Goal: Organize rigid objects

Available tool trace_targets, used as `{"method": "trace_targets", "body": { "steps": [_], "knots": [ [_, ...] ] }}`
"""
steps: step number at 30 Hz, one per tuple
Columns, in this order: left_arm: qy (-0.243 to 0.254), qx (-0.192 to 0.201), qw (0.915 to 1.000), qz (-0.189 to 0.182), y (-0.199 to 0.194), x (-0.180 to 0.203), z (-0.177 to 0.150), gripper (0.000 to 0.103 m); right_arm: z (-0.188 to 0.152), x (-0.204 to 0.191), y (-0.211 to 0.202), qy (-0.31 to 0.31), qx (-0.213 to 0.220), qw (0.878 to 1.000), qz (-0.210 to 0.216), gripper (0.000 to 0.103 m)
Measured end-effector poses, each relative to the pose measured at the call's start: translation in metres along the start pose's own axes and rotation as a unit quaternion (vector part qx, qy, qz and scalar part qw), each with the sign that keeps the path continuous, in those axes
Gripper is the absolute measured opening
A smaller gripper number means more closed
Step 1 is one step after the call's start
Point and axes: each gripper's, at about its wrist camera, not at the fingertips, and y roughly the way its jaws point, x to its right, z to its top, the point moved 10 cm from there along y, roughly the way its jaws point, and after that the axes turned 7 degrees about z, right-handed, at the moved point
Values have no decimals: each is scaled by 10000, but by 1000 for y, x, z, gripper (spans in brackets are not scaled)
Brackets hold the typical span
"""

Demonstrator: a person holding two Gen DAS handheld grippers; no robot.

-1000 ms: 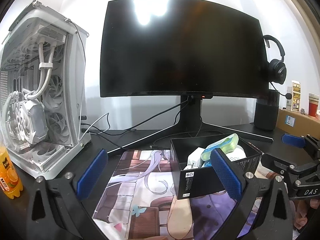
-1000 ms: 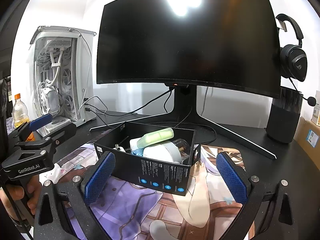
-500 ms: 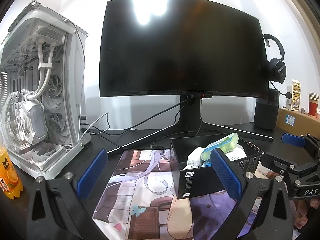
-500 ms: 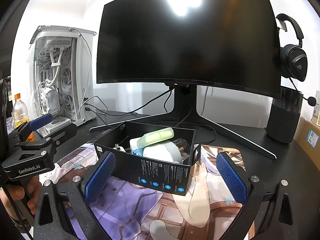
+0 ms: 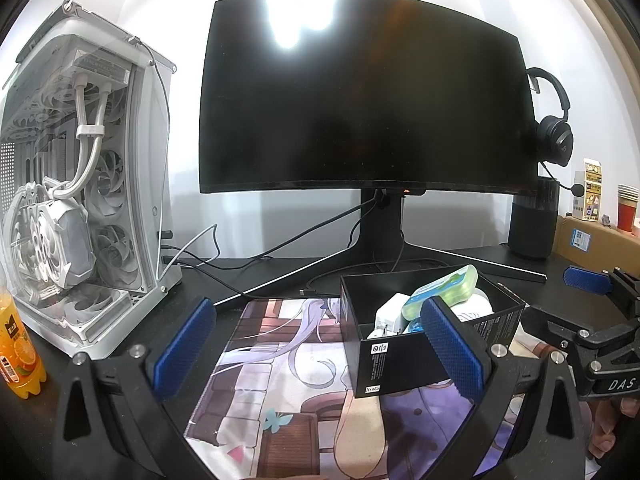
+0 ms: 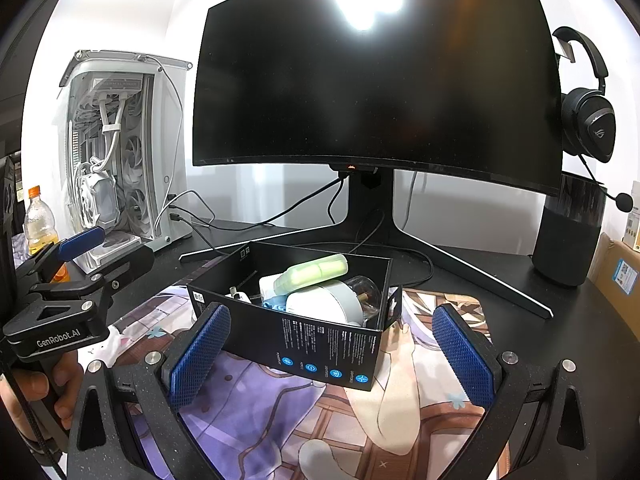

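An open black cardboard box (image 6: pixel 320 344) with blue round icons and white print on its near wall sits on the illustrated desk mat, just ahead of the right tongs and between their two blue pads; from the left tongs it lies ahead toward their right pad. Inside it, a pale green plastic case (image 6: pixel 316 273) lies tilted on top of a white rounded device (image 6: pixel 324 307), with a clear glass item (image 6: pixel 368 294) beside that and a white plug adapter (image 5: pixel 390 316) at the box's far-left end
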Motion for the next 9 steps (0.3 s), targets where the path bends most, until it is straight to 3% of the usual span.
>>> {"method": "trace_targets", "body": {
  "steps": [9],
  "knots": [
    [3, 9, 10000, 59, 0, 0, -1, 103, 0, 0, 1, -3, -1, 10000, 3, 103]
  ]
}}
